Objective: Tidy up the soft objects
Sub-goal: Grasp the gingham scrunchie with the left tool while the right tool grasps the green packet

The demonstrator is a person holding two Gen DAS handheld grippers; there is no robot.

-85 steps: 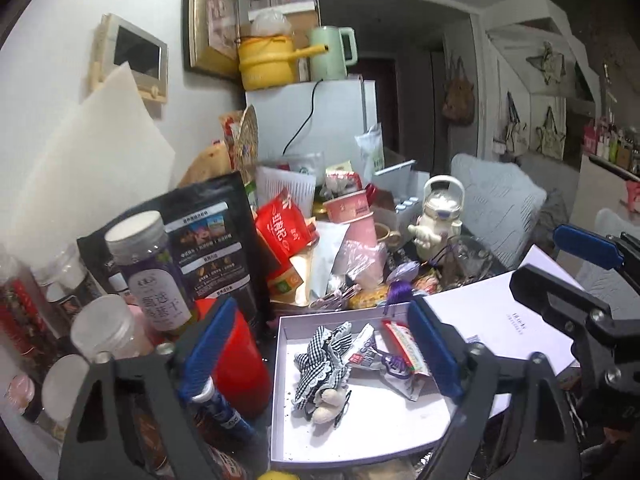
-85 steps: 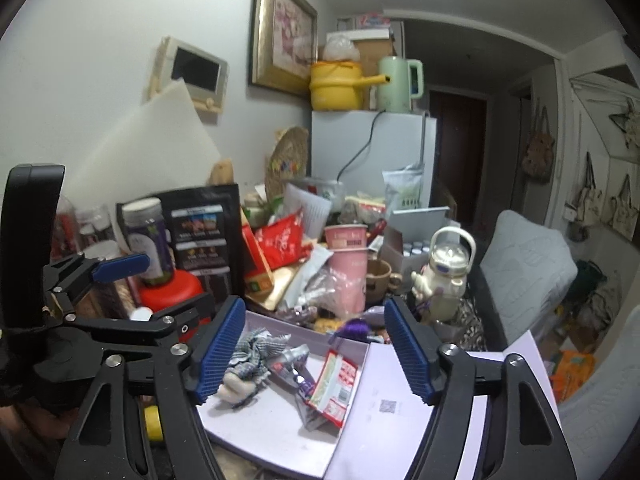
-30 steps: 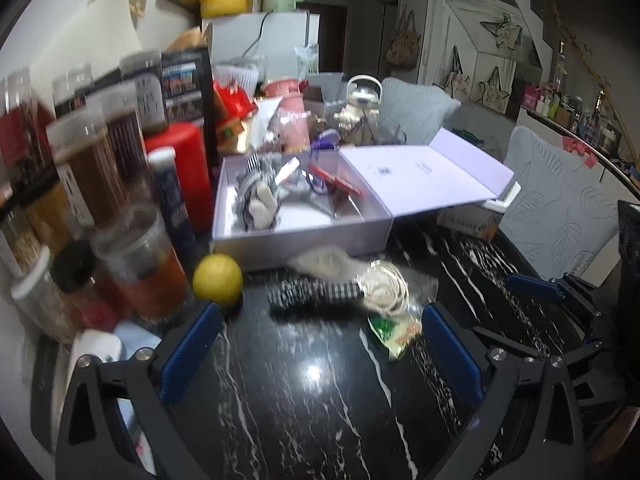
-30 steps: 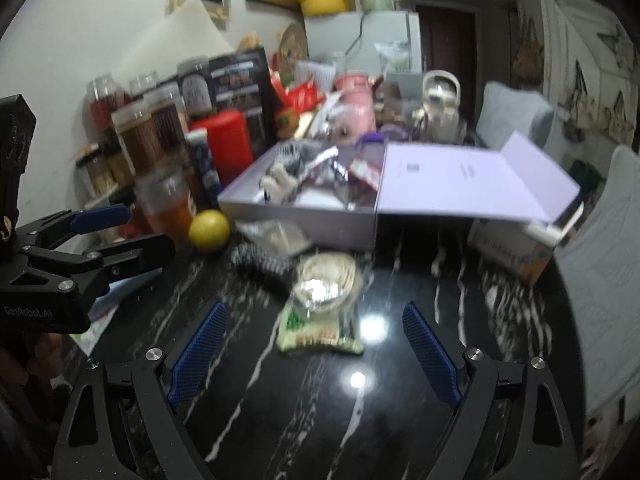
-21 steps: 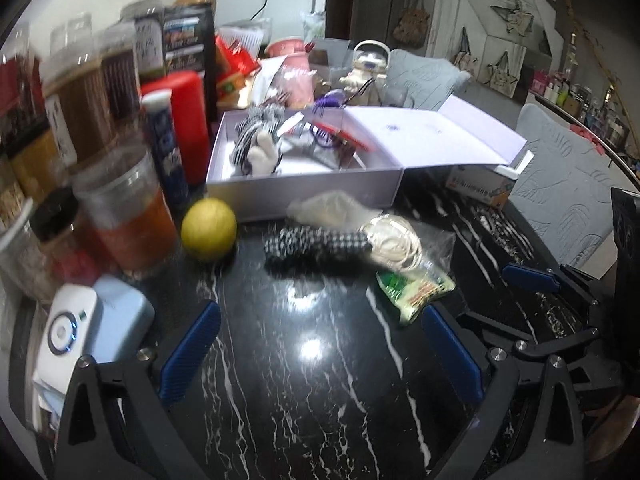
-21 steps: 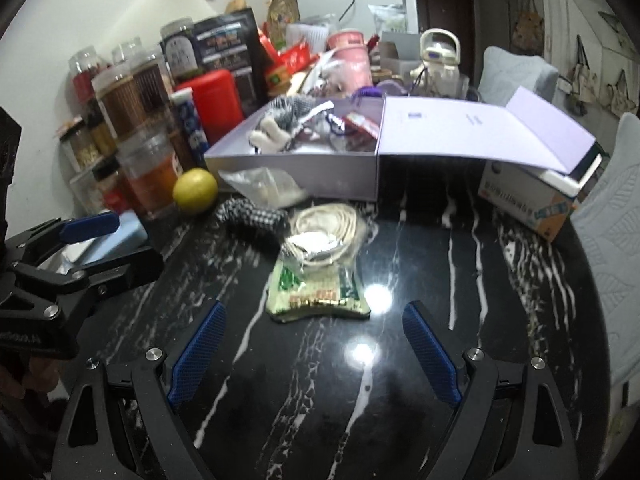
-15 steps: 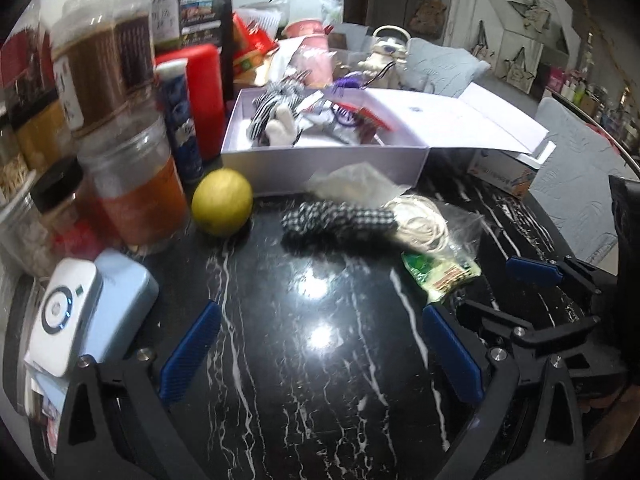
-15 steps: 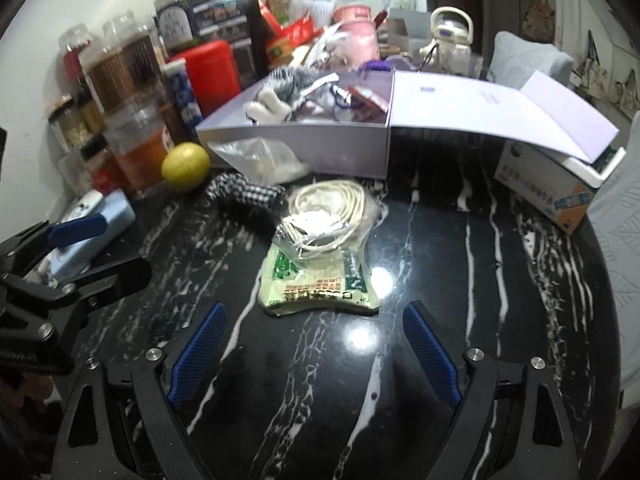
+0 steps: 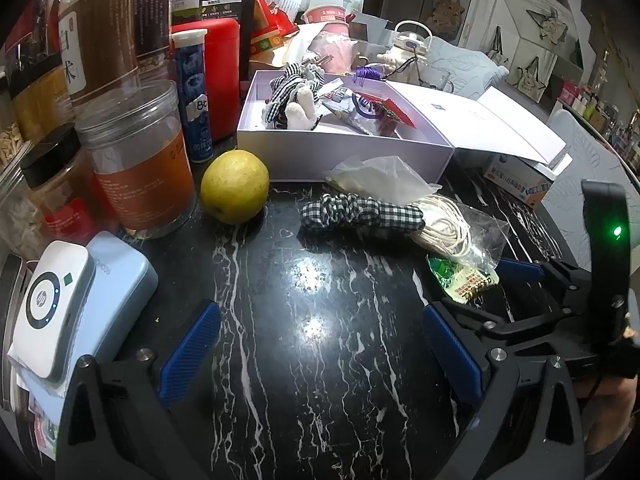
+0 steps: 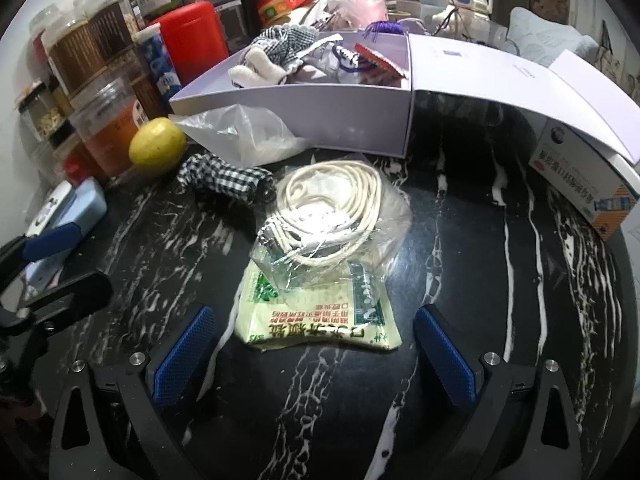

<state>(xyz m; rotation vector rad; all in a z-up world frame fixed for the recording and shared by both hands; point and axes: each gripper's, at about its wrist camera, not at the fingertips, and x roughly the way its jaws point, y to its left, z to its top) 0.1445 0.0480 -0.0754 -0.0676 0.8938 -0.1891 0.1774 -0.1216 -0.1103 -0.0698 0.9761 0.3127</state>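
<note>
Box: an open pale box (image 9: 344, 148) sits at the back of the black marble tabletop (image 9: 320, 340), its lid (image 10: 500, 76) folded out to the right onto a small printed carton (image 10: 580, 184).
In the box: a checked cloth toy (image 9: 294, 94) with white stuffed limbs at the left end, crinkled packets (image 10: 376, 60) at the right.
In front of the box: a clear bag of white filling (image 10: 240, 136) leans on the front wall; a checked cloth roll (image 9: 360, 212) lies just beside it; a clear bag of coiled white cord (image 10: 332, 204) partly overlaps a green-printed packet (image 10: 320, 316).
Left edge: jars (image 9: 136, 160), a blue tube (image 9: 196, 96) and a red canister (image 9: 218, 76) crowd the side, with a yellow fruit (image 9: 235, 186) near the box corner.
Open room: bare tabletop lies in front of the soft things.
Left claw (image 9: 320, 354): wide open, holding nothing.
Right claw (image 10: 312, 354): wide open, empty, with the green-printed packet just ahead between its pads.
</note>
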